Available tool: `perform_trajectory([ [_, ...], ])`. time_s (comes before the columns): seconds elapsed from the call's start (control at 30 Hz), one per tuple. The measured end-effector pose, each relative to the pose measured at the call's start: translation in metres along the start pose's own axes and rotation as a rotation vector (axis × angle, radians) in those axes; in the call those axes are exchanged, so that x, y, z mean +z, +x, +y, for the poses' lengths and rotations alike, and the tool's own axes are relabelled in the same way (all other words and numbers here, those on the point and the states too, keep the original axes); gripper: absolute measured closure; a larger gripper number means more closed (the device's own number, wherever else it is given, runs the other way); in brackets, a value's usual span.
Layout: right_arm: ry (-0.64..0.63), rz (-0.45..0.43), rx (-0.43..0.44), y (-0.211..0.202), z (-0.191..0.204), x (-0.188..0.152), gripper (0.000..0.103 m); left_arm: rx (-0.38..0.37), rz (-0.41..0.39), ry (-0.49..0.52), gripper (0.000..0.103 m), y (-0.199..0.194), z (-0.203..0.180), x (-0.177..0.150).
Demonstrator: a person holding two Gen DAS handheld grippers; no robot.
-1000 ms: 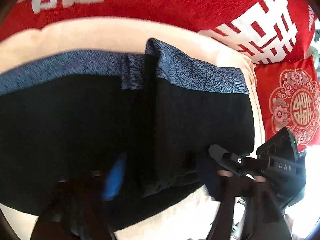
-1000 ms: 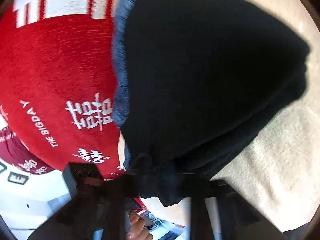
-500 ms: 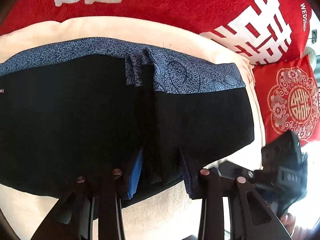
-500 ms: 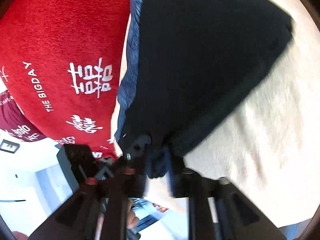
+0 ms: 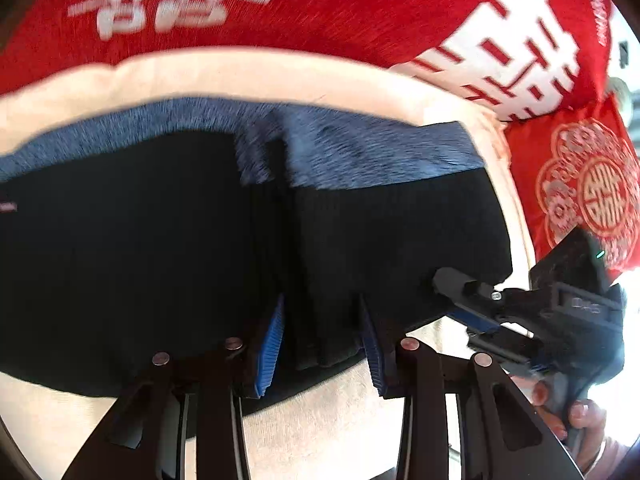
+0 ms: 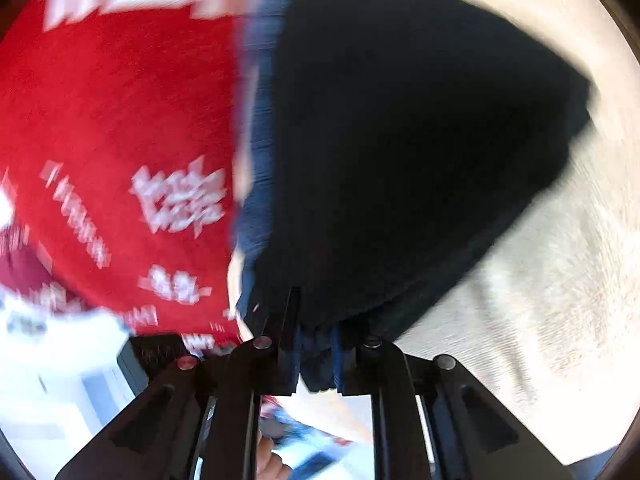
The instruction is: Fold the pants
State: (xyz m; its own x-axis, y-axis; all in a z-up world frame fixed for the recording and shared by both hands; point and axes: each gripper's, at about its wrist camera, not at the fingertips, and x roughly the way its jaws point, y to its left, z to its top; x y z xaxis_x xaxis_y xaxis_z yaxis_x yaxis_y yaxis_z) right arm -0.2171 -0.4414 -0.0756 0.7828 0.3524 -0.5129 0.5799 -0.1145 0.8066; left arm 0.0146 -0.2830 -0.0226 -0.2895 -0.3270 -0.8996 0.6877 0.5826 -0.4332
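Now both grippers are pinching the near hem of the black pants lying on the cream cushion: the left gripper is gripping a bunched pleat, while the right gripper is closing on the corner. Next, probably lifting together toward the blue waistband.

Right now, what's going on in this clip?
A person is folding black pants with a blue patterned waistband on a cream cushion, using two handheld grippers. The left gripper has a bunched fold at the near edge between its blue pads. The right gripper is closing on the pants' corner, cloth between its fingers. Red cushions sit behind. The fold isn't finished.
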Motion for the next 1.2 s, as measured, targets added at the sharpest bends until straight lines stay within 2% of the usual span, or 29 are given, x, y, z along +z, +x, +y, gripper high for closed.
perform_trajectory([
  [0.1, -0.082, 0.052, -0.027, 0.000, 0.020, -0.011, 0.090, 0.047, -0.033, 0.004, 0.062, -0.011, 0.001, -0.009],
  [0.17, -0.074, 0.070, -0.077, 0.008, 0.013, -0.011, 0.089, 0.138, -0.023, -0.045, 0.049, -0.004, 0.014, -0.011],
  [0.23, -0.061, 0.098, -0.152, 0.025, -0.002, -0.005, 0.085, 0.135, -0.013, -0.092, 0.044, 0.003, 0.024, -0.011],
  [0.27, -0.052, 0.117, -0.155, 0.029, -0.006, -0.003, 0.085, 0.133, -0.009, -0.106, 0.044, 0.003, 0.027, -0.010],
  [0.3, -0.044, 0.138, -0.130, 0.028, -0.005, 0.000, 0.081, 0.138, -0.015, -0.100, 0.044, 0.001, 0.025, -0.008],
  [0.33, -0.072, 0.166, -0.126, 0.026, 0.002, 0.001, 0.068, 0.152, -0.031, -0.079, 0.043, -0.003, 0.022, -0.007],
  [0.37, -0.135, 0.194, -0.135, 0.021, 0.013, 0.001, 0.055, 0.171, -0.042, -0.058, 0.037, -0.006, 0.019, -0.007],
  [0.4, -0.212, 0.202, -0.134, 0.008, 0.021, 0.000, 0.052, 0.206, -0.056, -0.035, 0.033, -0.010, 0.014, -0.005],
  [0.47, -0.359, 0.181, -0.106, -0.018, 0.044, 0.002, 0.049, 0.224, -0.079, -0.019, 0.033, -0.018, 0.009, -0.001],
  [0.53, -0.440, 0.099, -0.123, -0.047, 0.060, 0.022, 0.048, 0.214, -0.096, -0.017, 0.033, -0.024, 0.002, 0.008],
  [0.67, -0.406, -0.043, -0.215, -0.072, 0.053, 0.094, 0.048, 0.180, -0.129, 0.010, 0.033, -0.025, -0.019, 0.029],
  [0.77, -0.333, 0.002, -0.204, -0.055, 0.039, 0.136, 0.048, 0.167, -0.130, 0.038, 0.033, -0.008, -0.037, 0.045],
  [0.8, -0.301, 0.049, -0.181, -0.041, 0.031, 0.146, 0.049, 0.159, -0.123, 0.042, 0.033, -0.001, -0.042, 0.048],
  [0.83, -0.277, 0.084, -0.165, -0.030, 0.026, 0.151, 0.058, 0.154, -0.116, 0.042, 0.033, 0.006, -0.044, 0.050],
  [0.87, -0.256, 0.119, -0.151, -0.021, 0.022, 0.153, 0.063, 0.159, -0.108, 0.038, 0.033, 0.012, -0.046, 0.050],
  [0.93, -0.249, 0.126, -0.157, -0.021, 0.021, 0.154, 0.068, 0.207, -0.082, 0.014, 0.033, 0.026, -0.044, 0.048],
  [1.0, -0.256, 0.142, -0.107, -0.027, 0.030, 0.149, 0.071, 0.242, -0.066, 0.003, 0.033, 0.034, -0.038, 0.040],
  [1.07, -0.299, 0.167, -0.105, -0.031, 0.043, 0.142, 0.071, 0.265, -0.075, 0.043, 0.033, 0.035, -0.038, 0.032],
  [1.17, -0.368, 0.163, -0.222, -0.030, 0.056, 0.138, 0.071, 0.301, -0.076, 0.116, 0.033, 0.039, -0.045, 0.026],
  [1.2, -0.410, 0.136, -0.337, -0.023, 0.058, 0.139, 0.071, 0.304, -0.072, 0.127, 0.033, 0.041, -0.047, 0.025],
])
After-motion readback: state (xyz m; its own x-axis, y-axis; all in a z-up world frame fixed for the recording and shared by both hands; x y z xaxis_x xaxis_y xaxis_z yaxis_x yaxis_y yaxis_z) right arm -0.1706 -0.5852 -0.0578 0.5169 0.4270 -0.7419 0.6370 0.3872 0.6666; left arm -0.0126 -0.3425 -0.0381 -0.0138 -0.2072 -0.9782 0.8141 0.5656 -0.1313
